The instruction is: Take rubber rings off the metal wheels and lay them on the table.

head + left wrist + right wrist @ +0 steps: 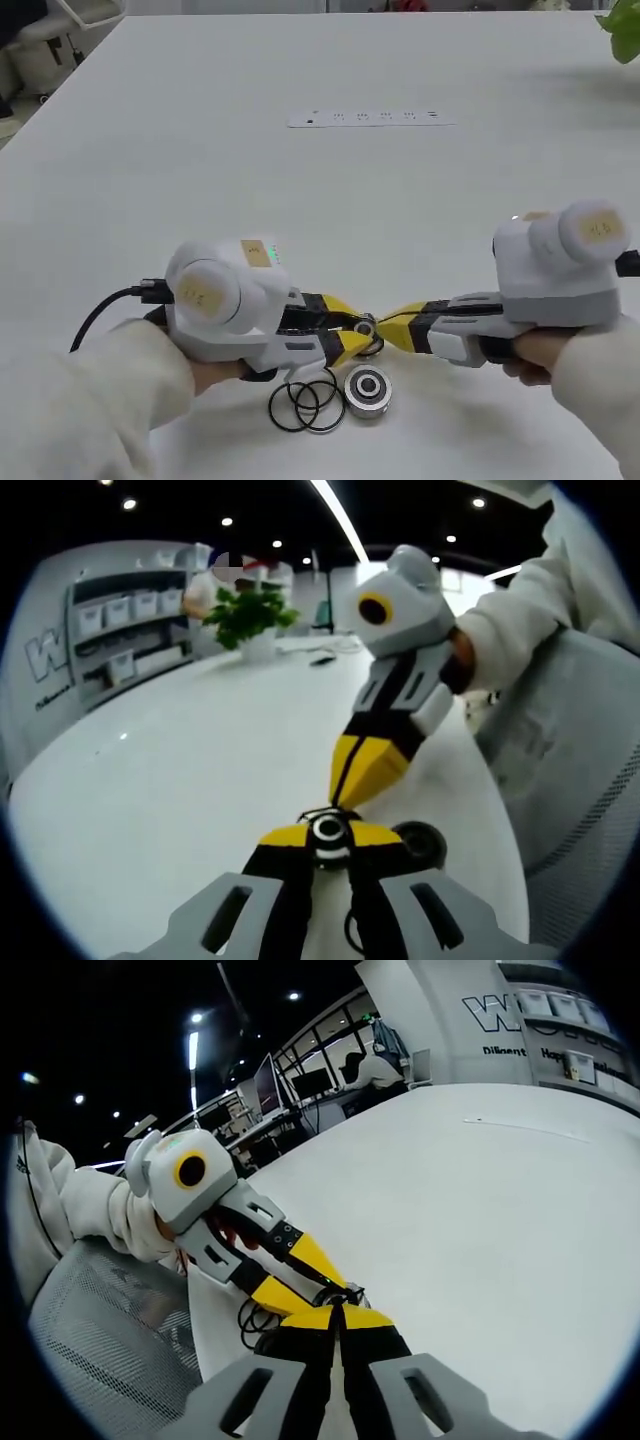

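Observation:
My left gripper (pixel 356 331) is shut on a small metal wheel (pixel 367 329), held just above the white table (pixel 330 200). In the left gripper view the wheel (pixel 328 829) sits between my yellow jaw tips (pixel 328 836). My right gripper (pixel 386 323) comes in from the right, tip to tip with the left one, and is shut on the thin black rubber ring (pixel 346 1298) at the wheel's edge. Loose black rubber rings (pixel 305 403) lie overlapping on the table below the grippers. Beside them lies a second metal wheel (pixel 367 390), dark around its rim (pixel 420 842).
A white power strip (pixel 370 119) lies flat at the table's middle, far side. A potted plant (pixel 625 30) stands at the far right corner. A black cable (pixel 105 305) trails from the left gripper. A mesh chair (pixel 590 780) is near the table edge.

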A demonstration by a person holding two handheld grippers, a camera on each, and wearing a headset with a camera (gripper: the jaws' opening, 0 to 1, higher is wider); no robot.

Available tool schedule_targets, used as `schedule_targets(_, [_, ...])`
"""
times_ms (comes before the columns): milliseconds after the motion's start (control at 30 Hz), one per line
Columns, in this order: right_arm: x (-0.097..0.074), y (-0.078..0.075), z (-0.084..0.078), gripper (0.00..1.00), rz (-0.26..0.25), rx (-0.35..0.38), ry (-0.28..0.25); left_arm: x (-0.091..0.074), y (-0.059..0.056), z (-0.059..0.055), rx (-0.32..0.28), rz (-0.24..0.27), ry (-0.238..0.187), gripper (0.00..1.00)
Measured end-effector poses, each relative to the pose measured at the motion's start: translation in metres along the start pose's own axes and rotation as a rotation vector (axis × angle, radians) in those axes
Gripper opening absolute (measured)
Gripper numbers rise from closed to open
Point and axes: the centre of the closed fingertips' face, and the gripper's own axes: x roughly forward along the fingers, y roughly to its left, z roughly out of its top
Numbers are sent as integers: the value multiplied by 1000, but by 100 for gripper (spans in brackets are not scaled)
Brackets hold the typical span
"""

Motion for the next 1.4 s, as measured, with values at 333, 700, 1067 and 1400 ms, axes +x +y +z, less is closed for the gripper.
schedule_targets(333, [-2, -6, 5, 0, -21, 1, -15, 0, 0, 0, -16, 7, -8, 14])
schedule_targets(700, [-4, -4, 6, 0, -23, -1, -13, -5, 1, 0, -8, -4, 10, 15])
schedule_targets(1067, [-10, -3, 19, 0, -26, 11, -49, -25, 1, 10, 8, -12, 9, 32])
schedule_targets(1400, [-14, 5, 33, 0, -22, 10, -83, -50, 9, 27, 58, 22, -20, 43])
